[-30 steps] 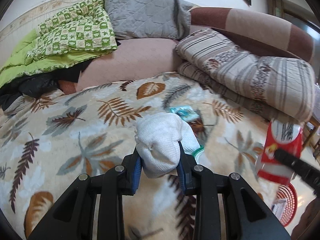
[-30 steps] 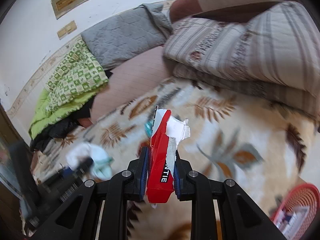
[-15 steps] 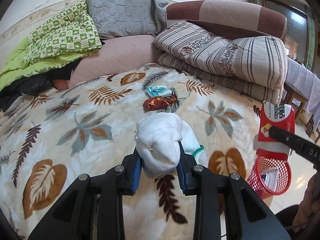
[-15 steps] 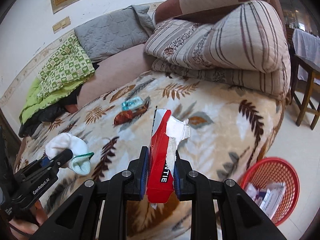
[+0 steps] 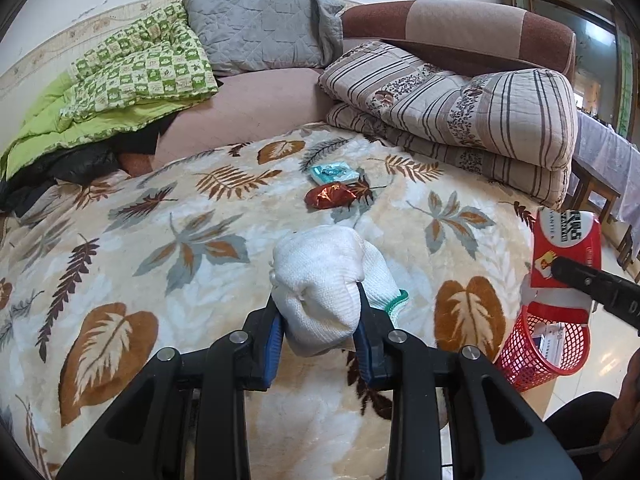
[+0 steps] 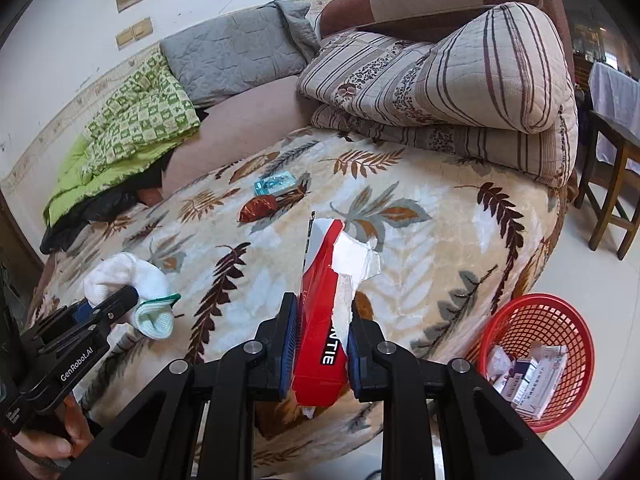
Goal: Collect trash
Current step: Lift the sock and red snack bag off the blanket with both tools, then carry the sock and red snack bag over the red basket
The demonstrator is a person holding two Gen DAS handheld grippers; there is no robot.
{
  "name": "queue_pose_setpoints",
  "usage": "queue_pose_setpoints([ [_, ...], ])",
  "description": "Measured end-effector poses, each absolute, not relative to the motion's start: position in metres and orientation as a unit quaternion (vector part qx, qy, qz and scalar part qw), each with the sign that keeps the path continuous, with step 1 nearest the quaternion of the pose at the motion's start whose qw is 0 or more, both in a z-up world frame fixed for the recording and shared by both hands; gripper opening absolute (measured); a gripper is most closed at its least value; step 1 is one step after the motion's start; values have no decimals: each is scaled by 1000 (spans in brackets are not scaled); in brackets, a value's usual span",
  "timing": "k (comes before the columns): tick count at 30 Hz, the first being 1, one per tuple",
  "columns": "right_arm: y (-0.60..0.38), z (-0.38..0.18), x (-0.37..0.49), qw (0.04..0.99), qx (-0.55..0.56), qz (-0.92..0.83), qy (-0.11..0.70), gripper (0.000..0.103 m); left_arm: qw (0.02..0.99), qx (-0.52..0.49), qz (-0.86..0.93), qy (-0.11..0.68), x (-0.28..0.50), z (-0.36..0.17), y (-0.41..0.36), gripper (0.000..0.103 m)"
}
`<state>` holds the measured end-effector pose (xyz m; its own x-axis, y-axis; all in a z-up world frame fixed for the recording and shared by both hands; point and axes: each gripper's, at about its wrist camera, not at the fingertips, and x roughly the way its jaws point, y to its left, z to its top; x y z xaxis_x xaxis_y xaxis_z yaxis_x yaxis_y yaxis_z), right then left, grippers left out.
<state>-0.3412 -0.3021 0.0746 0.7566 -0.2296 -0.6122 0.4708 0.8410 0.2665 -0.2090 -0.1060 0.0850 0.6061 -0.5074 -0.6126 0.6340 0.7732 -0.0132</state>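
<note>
My left gripper (image 5: 320, 332) is shut on a white knit glove (image 5: 324, 280) with a green cuff, held above the leaf-patterned blanket (image 5: 160, 240). It also shows in the right wrist view (image 6: 124, 280). My right gripper (image 6: 322, 344) is shut on a torn red and white box (image 6: 324, 312), held over the bed's edge; the box shows in the left wrist view (image 5: 566, 256) above the red mesh basket (image 5: 520, 356). The basket (image 6: 560, 320) stands on the floor and holds several packets. A red foil wrapper (image 5: 330, 196) and a teal packet (image 5: 334, 172) lie on the blanket.
Folded striped quilts (image 5: 460, 104), a grey pillow (image 5: 260, 32) and a green checked blanket (image 5: 140, 68) lie at the back of the bed. A wooden chair (image 6: 608, 184) and a white-clothed table stand on the tiled floor to the right.
Both grippers have pulled back from the bed towards its near right edge with their loads. The red basket has come into fuller view beside the right gripper.
</note>
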Motion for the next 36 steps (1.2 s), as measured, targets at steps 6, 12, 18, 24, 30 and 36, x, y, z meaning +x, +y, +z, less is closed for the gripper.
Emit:
queue_pose_setpoints([
  [6,-303,66,-337,909,226,-190,295,23,886,106,-323,315,-202,78,-109,30],
  [12,-288,61,-321,917,196,-172,302,23,884,106,-319,326,-194,73,-113,30],
  [18,-288,59,-314,918,206,-154,301,23,884,115,-311,330,-189,67,-119,30],
  [24,-293,59,-311,917,222,-144,298,23,885,125,-308,325,-190,66,-124,30],
  [30,-317,73,-321,920,220,-174,274,23,886,137,-307,318,-192,64,-131,30],
  [36,-352,78,-345,914,226,-216,260,23,881,150,-318,317,-194,63,-144,30],
])
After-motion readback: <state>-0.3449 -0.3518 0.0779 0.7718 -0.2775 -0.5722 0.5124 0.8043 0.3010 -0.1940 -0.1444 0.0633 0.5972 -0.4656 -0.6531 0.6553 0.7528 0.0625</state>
